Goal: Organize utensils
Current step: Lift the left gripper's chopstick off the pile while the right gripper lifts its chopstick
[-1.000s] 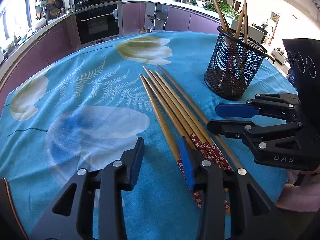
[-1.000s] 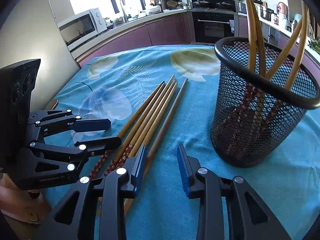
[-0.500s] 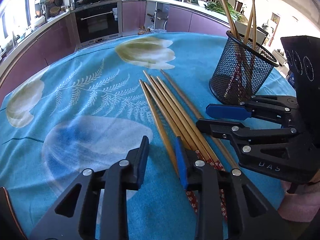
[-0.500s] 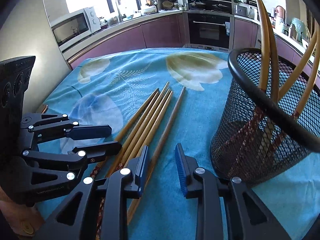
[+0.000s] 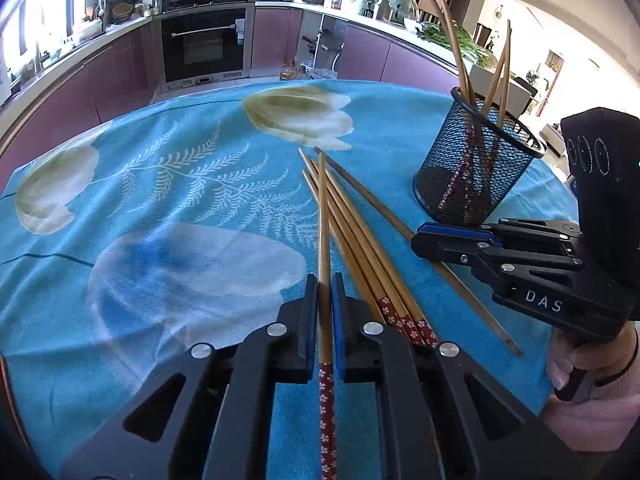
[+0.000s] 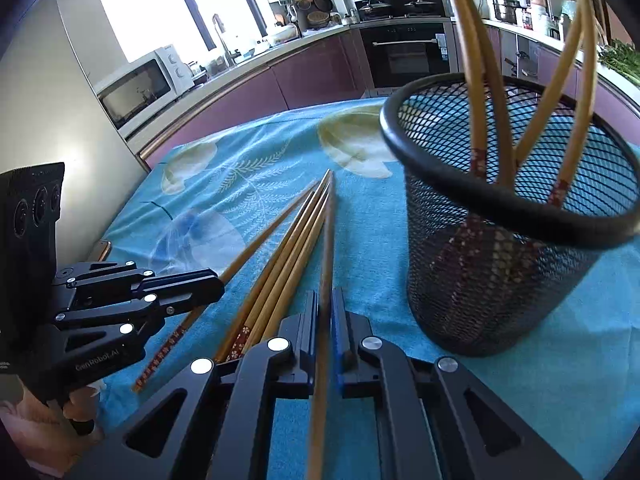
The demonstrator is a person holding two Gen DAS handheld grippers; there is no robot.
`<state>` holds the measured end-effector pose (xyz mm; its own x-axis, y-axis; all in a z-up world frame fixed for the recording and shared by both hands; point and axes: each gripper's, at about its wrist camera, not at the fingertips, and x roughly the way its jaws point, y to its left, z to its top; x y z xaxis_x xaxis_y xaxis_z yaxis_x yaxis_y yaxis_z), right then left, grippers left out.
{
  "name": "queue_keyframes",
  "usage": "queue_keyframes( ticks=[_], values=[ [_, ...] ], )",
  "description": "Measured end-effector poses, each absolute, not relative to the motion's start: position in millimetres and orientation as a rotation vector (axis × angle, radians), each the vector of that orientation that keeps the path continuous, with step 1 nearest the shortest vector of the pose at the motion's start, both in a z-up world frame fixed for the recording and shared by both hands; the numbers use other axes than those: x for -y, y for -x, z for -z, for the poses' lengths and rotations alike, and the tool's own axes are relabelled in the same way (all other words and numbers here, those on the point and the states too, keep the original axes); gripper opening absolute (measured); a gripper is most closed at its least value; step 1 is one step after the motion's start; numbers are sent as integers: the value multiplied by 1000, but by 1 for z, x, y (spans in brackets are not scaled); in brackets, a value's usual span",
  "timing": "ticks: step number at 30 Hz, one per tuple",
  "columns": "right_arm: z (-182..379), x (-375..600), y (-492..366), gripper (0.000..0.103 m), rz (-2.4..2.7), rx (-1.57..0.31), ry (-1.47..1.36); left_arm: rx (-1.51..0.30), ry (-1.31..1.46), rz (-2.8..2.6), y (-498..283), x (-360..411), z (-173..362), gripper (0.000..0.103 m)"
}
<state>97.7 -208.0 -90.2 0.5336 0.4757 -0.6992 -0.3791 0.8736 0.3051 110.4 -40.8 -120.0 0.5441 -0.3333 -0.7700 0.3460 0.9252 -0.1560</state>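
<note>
My left gripper (image 5: 325,280) is shut on a bamboo chopstick with a red flowered end (image 5: 323,220). That stick now crosses the others at an angle. Three more red-ended chopsticks (image 5: 360,240) lie side by side on the cloth. My right gripper (image 6: 325,296) is shut on a plain brown chopstick (image 6: 328,248) to the right of the bundle (image 6: 288,264). Each gripper shows in the other's view: the right gripper (image 5: 416,240) and the left gripper (image 6: 218,284). A black mesh cup (image 6: 480,280) stands upright at the right with several chopsticks leaning in it.
The table has a blue flowered cloth (image 5: 180,200). A hand in a pink sleeve (image 5: 580,368) holds the right gripper's handle. The mesh cup (image 5: 476,176) stands close beside the right gripper. Kitchen counters, an oven (image 5: 204,44) and a microwave (image 6: 140,88) lie beyond the table.
Both grippers have gone from open to shut, each on a chopstick. The left one's stick has swung out of line with the bundle. The right gripper has come nearer the cup.
</note>
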Motion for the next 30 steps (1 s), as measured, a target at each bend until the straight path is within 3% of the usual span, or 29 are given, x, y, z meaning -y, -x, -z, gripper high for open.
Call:
queue_keyframes(
  ticks=[19, 30],
  values=[
    [96, 192, -105, 8, -547, -920, -28, -967, -70, 480, -118, 52, 131, 13],
    [76, 208, -94, 6, -569, -845, -70, -921, -45, 491, -118, 53, 109, 7]
  ],
)
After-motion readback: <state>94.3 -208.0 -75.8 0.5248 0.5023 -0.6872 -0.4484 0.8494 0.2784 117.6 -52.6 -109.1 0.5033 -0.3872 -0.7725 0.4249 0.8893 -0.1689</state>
